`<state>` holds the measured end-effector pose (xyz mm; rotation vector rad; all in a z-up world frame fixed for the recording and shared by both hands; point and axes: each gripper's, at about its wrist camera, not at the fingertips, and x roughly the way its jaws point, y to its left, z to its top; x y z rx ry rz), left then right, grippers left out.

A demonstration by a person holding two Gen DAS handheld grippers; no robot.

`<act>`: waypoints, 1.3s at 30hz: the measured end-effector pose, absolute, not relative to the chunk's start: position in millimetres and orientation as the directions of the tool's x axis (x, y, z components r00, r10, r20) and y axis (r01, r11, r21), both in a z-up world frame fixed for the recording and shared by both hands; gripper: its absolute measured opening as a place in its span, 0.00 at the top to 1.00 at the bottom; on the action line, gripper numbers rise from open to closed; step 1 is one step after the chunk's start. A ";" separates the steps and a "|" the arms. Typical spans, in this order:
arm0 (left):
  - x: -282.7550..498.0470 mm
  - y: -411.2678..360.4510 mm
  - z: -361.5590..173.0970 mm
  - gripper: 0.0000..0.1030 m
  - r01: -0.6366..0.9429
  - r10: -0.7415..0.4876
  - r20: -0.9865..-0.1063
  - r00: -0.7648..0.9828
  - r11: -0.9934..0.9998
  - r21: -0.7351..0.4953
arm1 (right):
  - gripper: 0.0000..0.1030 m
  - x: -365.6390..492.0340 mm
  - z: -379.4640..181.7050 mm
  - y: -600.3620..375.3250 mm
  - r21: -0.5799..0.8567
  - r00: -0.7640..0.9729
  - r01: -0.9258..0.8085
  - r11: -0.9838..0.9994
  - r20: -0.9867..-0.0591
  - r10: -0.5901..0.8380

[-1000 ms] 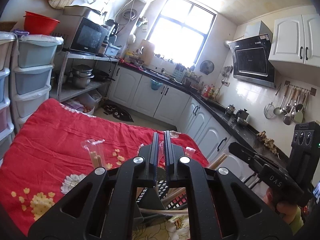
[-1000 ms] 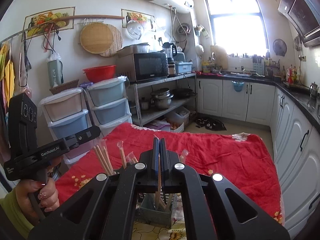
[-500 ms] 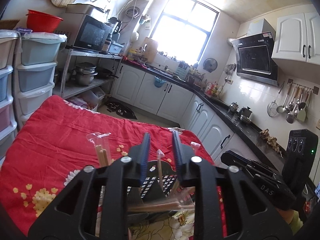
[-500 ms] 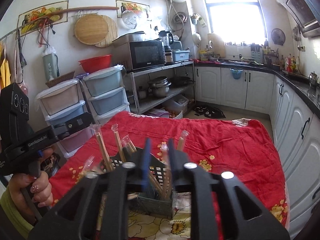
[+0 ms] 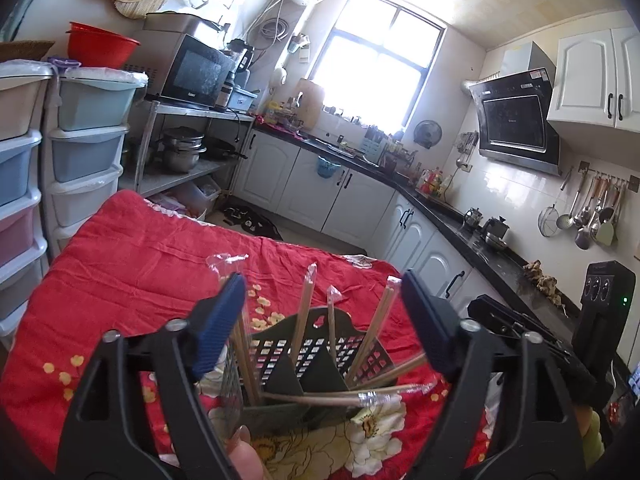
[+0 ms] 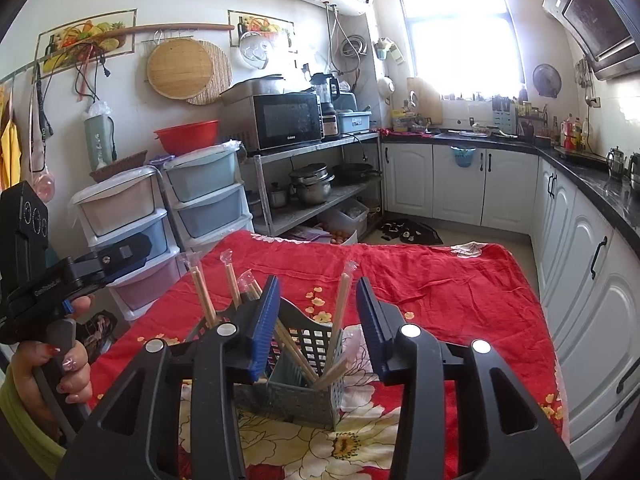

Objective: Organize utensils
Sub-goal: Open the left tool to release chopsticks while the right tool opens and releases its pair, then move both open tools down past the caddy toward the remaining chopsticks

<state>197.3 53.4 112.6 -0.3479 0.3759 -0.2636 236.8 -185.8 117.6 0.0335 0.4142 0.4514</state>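
Both claws hang over the red floral cloth with nothing in them. The left claw has its jaws spread wide, blue pads facing each other across empty air. Straight ahead of it and a little below, framed between the two fingers, stands the dark slotted caddy. Wrapped chopsticks stick up out of it at loose angles; one pair lies nearly flat across the near edge, its wrapped tip pointing toward the right finger. Another pair leans just beside the left pad.

The right claw is also parted, though less widely, and empty. The caddy sits directly under and ahead of its gap, resting on the cream flower part of the cloth. Chopsticks rise between its fingers, one upright pair near the middle, others fanning out beyond its left finger.

Off to that claw's left, the left hand with painted nails grips the handle of the other tool. From the left claw's side, the right tool shows low at the right edge, near the black counter.
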 end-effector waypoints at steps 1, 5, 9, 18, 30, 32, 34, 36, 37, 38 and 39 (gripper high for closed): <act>195.3 53.3 112.5 0.22 0.184 -0.310 -0.314 0.897 0.909 -0.373 | 0.60 234.8 117.9 -186.2 0.119 0.819 -0.417 0.901 -0.380 0.429; 187.4 51.6 110.5 0.11 0.194 -0.318 -0.323 0.891 0.912 -0.362 | 0.57 226.5 116.7 -190.0 0.119 0.820 -0.419 0.900 -0.377 0.431; 180.1 47.8 107.5 0.11 0.200 -0.317 -0.332 0.889 0.919 -0.341 | 0.53 219.7 114.6 -194.5 0.122 0.821 -0.417 0.901 -0.375 0.431; 169.0 42.1 98.6 0.11 0.196 -0.311 -0.348 0.885 0.924 -0.327 | 0.48 204.9 106.9 -203.3 0.135 0.818 -0.414 0.900 -0.380 0.433; 162.2 43.0 82.7 0.11 0.183 -0.311 -0.378 0.872 0.923 -0.337 | 0.46 190.9 84.3 -205.2 0.141 0.794 -0.418 0.898 -0.424 0.436; 161.0 43.8 79.8 0.11 0.178 -0.309 -0.383 0.871 0.923 -0.341 | 0.46 189.9 80.1 -205.7 0.147 0.787 -0.416 0.897 -0.436 0.436; 159.8 44.8 76.8 0.11 0.175 -0.309 -0.387 0.869 0.922 -0.345 | 0.46 188.1 75.3 -206.0 0.150 0.782 -0.414 0.898 -0.446 0.435; 158.7 45.0 73.3 0.11 0.170 -0.309 -0.393 0.866 0.921 -0.350 | 0.46 186.5 70.4 -207.2 0.156 0.776 -0.414 0.897 -0.455 0.437; 158.4 45.4 71.5 0.11 0.168 -0.309 -0.398 0.864 0.921 -0.351 | 0.46 185.6 68.4 -207.2 0.158 0.773 -0.413 0.897 -0.459 0.437; 158.1 45.5 69.6 0.11 0.165 -0.307 -0.402 0.863 0.922 -0.351 | 0.46 184.6 66.1 -207.2 0.161 0.771 -0.410 0.898 -0.464 0.436; 157.7 45.1 68.5 0.11 0.163 -0.307 -0.404 0.862 0.922 -0.351 | 0.46 183.8 63.8 -207.5 0.164 0.768 -0.410 0.897 -0.469 0.437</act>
